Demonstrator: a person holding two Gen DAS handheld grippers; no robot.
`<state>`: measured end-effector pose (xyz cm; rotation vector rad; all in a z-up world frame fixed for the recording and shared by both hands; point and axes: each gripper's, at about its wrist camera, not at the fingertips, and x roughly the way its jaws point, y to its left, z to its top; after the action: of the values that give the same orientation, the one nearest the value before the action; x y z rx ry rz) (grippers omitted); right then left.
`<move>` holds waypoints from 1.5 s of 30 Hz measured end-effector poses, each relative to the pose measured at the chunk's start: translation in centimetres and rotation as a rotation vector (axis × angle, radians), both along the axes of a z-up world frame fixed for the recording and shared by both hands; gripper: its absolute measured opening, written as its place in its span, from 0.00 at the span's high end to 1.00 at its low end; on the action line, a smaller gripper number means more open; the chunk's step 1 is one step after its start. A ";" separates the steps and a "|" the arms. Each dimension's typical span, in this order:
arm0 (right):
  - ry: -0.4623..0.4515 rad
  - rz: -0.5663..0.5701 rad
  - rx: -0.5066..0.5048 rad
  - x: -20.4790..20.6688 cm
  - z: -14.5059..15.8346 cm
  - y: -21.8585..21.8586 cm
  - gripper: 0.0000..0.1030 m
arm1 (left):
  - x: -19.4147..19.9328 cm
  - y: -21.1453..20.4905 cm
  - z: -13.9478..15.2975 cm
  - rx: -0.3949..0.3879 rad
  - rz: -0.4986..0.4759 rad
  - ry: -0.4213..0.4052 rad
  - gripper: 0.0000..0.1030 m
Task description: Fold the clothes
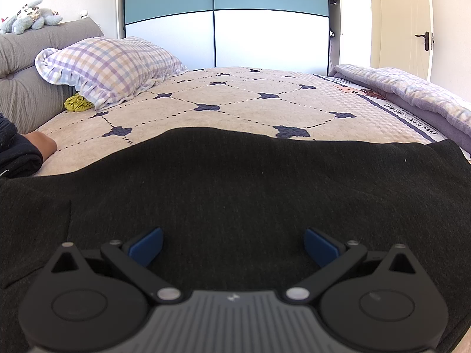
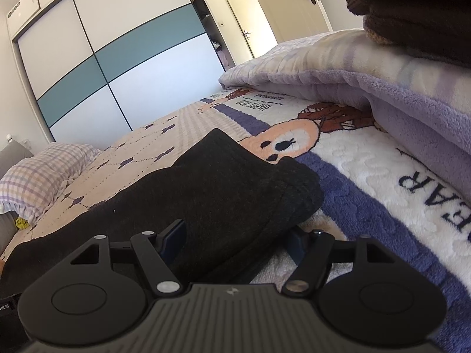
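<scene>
From the left wrist view, a dark charcoal garment [image 1: 235, 182] is seen spread flat across the near half of the bed [image 1: 235, 103], filling the frame from nine to three o'clock. The left gripper [image 1: 234, 245] hovers above this cloth with its jaws spread wide; nothing is caught between the blue pads [image 1: 147, 245]. At ten o'clock a checked pillow [image 1: 109, 67] lies against the grey headboard [image 1: 26, 67], with a small yellow-green cloth [image 1: 78, 104] tucked below it. At nine o'clock a hand [image 1: 42, 144] in a dark sleeve rests on the cover.

From the right wrist view, a folded corner of the same garment [image 2: 235, 185] is seen, with a thick rounded hem at two o'clock from the right gripper [image 2: 235, 239]. Its jaws are parted and the hem lies between them; the right pad is partly hidden by cloth, so contact probably is absent, but this cannot be confirmed. A lilac blanket [image 2: 382, 82] is piled at one o'clock, and a dark folded pile [image 2: 418, 14] sits upon it.

One fold appears to be laid down and released. For the next move, a fresh edge should be pinched by both grippers and carried across evenly, so that no wrinkle is trapped.
</scene>
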<state>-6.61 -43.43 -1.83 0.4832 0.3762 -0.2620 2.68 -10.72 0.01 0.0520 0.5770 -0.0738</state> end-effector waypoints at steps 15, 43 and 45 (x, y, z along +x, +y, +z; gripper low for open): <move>0.008 0.003 -0.010 0.1 0.1 0.2 0.27 | 0.0 0.0 0.0 0.000 0.000 0.000 0.00; 0.019 0.006 -0.028 0.3 0.2 0.5 0.24 | 0.0 0.0 0.1 0.000 0.000 0.000 0.00; 0.019 0.007 -0.028 0.3 0.2 0.5 0.24 | 0.0 0.0 0.1 0.000 0.000 0.000 0.00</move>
<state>-6.34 -42.90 -1.68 0.4522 0.3925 -0.2652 2.69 -10.76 0.08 0.0523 0.5771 -0.0740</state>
